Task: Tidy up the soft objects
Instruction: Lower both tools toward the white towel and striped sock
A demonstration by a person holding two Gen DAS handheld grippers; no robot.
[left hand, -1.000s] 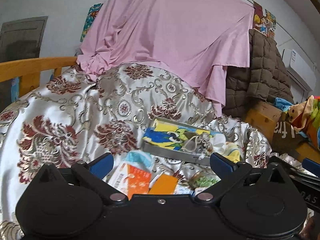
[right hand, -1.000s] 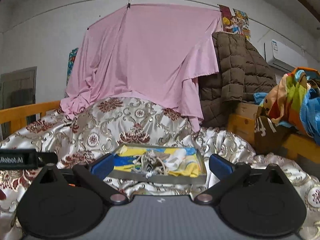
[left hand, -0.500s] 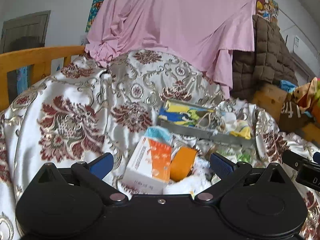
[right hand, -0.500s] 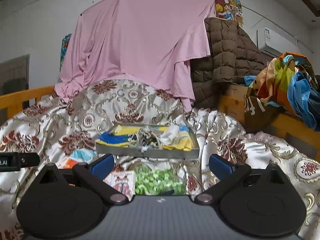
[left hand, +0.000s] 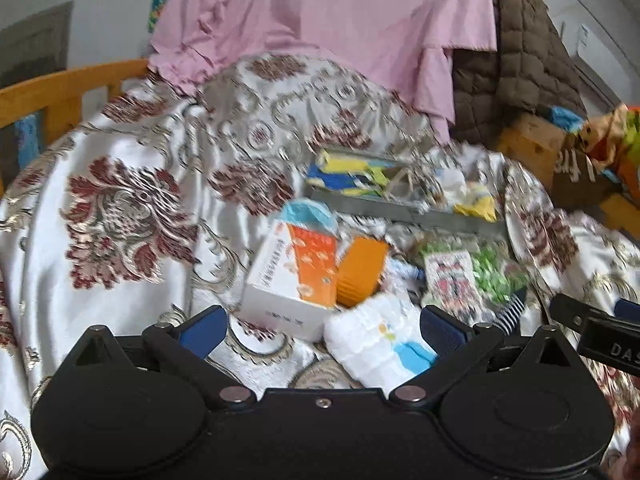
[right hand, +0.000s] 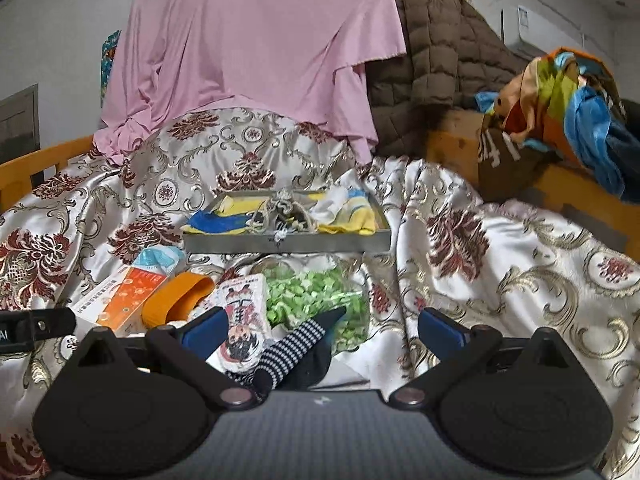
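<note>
1. Your left gripper (left hand: 322, 326): jaws wide, nothing held, low over white folded cloth (left hand: 380, 344).
2. Your right gripper (right hand: 322, 326): jaws wide, empty, striped sock (right hand: 296, 340) between fingers.
3. Tray (right hand: 286, 240) w/ cloths at 12 o'clock.

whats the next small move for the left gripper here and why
Probably ease the left gripper forward and down onto the white folded cloth. The gripper is open and holds nothing, and that soft bundle already lies between its fingers, nearer than the orange and white box. The gray tray beyond already holds cloth, so it looks like the destination.
</note>
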